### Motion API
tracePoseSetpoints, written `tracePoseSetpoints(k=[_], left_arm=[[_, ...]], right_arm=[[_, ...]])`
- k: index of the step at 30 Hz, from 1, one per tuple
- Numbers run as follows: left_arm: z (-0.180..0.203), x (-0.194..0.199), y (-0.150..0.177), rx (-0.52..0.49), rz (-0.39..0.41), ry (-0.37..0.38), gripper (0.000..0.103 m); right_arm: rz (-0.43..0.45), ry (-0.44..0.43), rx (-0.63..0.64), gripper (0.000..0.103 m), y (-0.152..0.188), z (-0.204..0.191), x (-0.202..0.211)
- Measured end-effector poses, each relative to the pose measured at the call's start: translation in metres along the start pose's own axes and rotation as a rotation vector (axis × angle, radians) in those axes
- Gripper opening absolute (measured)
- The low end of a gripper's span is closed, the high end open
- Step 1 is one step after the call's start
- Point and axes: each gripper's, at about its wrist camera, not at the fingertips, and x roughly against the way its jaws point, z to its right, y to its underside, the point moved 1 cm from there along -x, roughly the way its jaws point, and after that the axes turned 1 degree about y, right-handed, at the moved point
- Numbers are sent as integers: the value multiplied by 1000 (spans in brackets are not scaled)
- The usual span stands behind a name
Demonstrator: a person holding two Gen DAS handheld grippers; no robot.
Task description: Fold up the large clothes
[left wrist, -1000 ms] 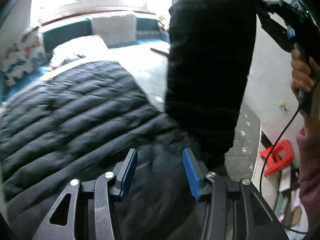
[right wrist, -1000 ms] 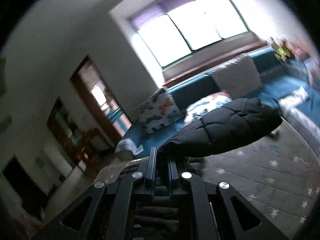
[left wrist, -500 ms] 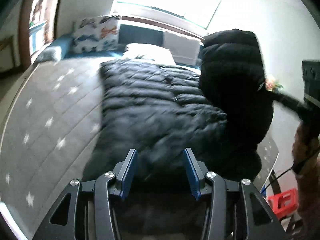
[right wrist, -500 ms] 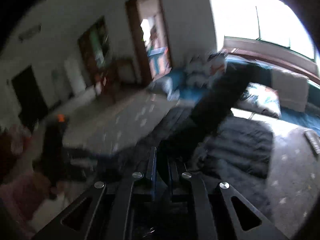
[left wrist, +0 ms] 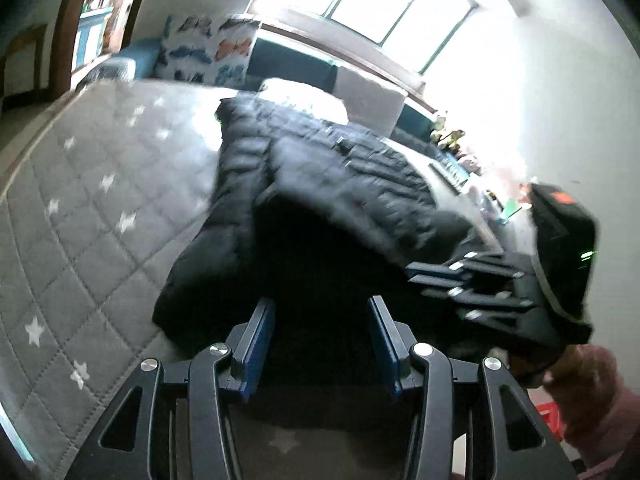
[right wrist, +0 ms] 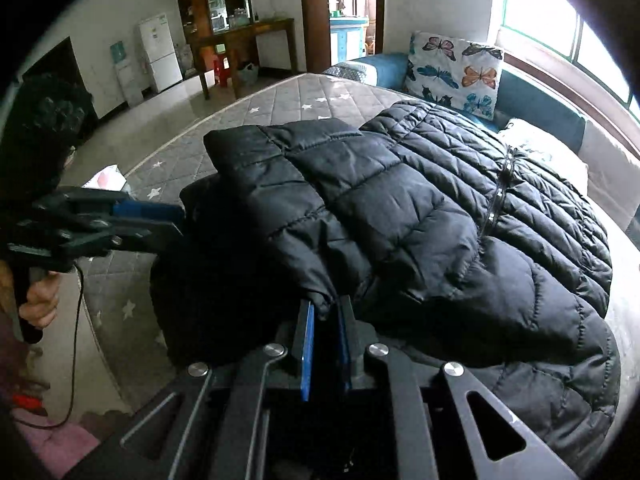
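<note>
A large black quilted puffer jacket [right wrist: 460,200] lies spread on a grey star-patterned mattress [right wrist: 280,100]. One sleeve [right wrist: 304,184] is folded across the body. My right gripper [right wrist: 325,312] is shut on the sleeve's end, just above the jacket. It also shows at the right of the left wrist view [left wrist: 440,276]. My left gripper [left wrist: 320,320] is open and empty, jaws wide, at the jacket's near edge [left wrist: 320,208]. It shows in the right wrist view [right wrist: 160,220] beside the jacket's left side.
A butterfly cushion [right wrist: 456,68] and white cushions [left wrist: 304,100] lie at the mattress's far end by a blue sofa under the window. Tiled floor, a wooden table [right wrist: 244,36] and a fridge [right wrist: 160,52] lie beyond the mattress.
The right gripper has swung the raised sleeve down and across the jacket's body. The left gripper has stayed open near the jacket's edge.
</note>
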Motion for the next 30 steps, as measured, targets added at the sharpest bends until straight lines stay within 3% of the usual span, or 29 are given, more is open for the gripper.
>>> tracePoseSetpoints(k=[2,4,6,7,9,11,13,14,15,17,20,24,27,30], left_arm=[[15,11,-10,-27,34,10,52],[25,17,-23,-40,67,-4,65],[25,18,-37,-37,118,-67,82],[24,16,-43,-30,129,-96,82],[16,6,-54,2,124,-145,82],[7,-8,-58,40,96,-137,82],[4,-21,-58,48,77,-102,79],[5,-26,-57,32,73,-99,68],[2,-34,-59,25,67,-110,51],[2,-42,-53,23,52,-142,35],[2,-35,-46,60,72,-123,19],[14,-9,-32,28,137,-175,13],[8,-12,-20,40,116,-200,13],[-12,-26,-16,92,82,-203,13]], right_arm=[[2,-19,-6,17,0,-1,5],[16,-59,-8,20,-1,-2,13],[45,-88,-13,25,-1,-1,28],[60,-104,-16,28,0,0,36],[93,-104,-21,44,2,4,53],[126,-88,-31,53,8,13,70],[150,-56,-55,54,13,26,84],[156,-32,-74,55,17,36,90],[160,-2,-95,55,22,46,96],[160,57,-150,55,32,68,104],[145,120,-253,55,48,104,109],[120,140,-369,55,70,138,107],[124,166,-389,55,80,148,98],[88,111,-449,55,97,157,77]])
